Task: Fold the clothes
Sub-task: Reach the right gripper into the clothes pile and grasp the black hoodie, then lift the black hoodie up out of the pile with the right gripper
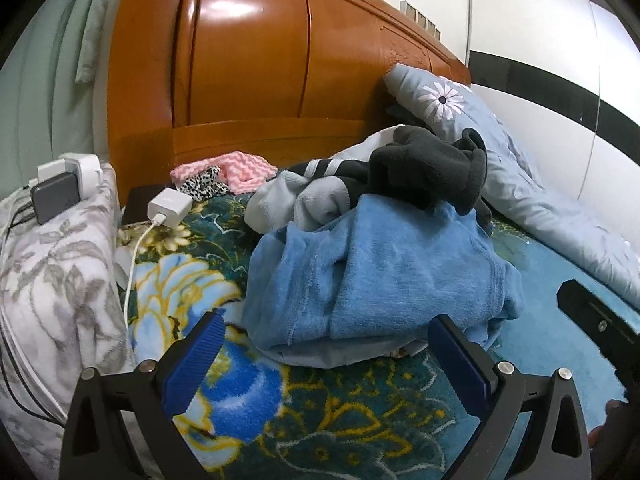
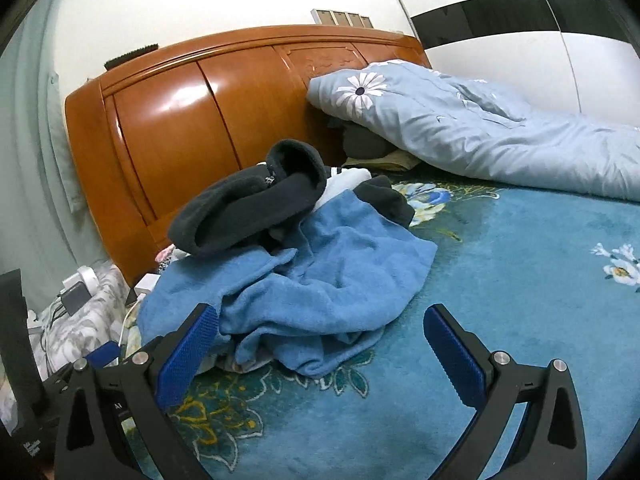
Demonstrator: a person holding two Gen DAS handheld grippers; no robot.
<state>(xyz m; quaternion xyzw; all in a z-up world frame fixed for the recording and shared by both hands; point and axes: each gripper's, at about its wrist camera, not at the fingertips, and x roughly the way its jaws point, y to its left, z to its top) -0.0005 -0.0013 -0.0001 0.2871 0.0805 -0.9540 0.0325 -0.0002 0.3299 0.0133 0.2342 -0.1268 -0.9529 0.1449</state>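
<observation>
A crumpled blue fleece garment (image 1: 372,272) lies in a heap on the flowered teal blanket (image 1: 328,412). A dark grey fleece garment (image 1: 432,172) rests on top of it, with a pale grey piece (image 1: 304,196) beside it. My left gripper (image 1: 328,332) is open and empty, its blue pads just short of the heap's near edge. In the right wrist view the blue garment (image 2: 320,276) and the dark one (image 2: 256,204) lie just beyond my right gripper (image 2: 320,324), which is open and empty.
A wooden headboard (image 1: 256,60) stands behind the heap. A light blue quilt (image 2: 480,128) lies at the right. A white charger (image 1: 170,208) with cable, a phone (image 1: 56,200) and a grey flowered pillow (image 1: 52,280) are at the left. Pink zigzag cloth (image 1: 240,170) lies by the headboard.
</observation>
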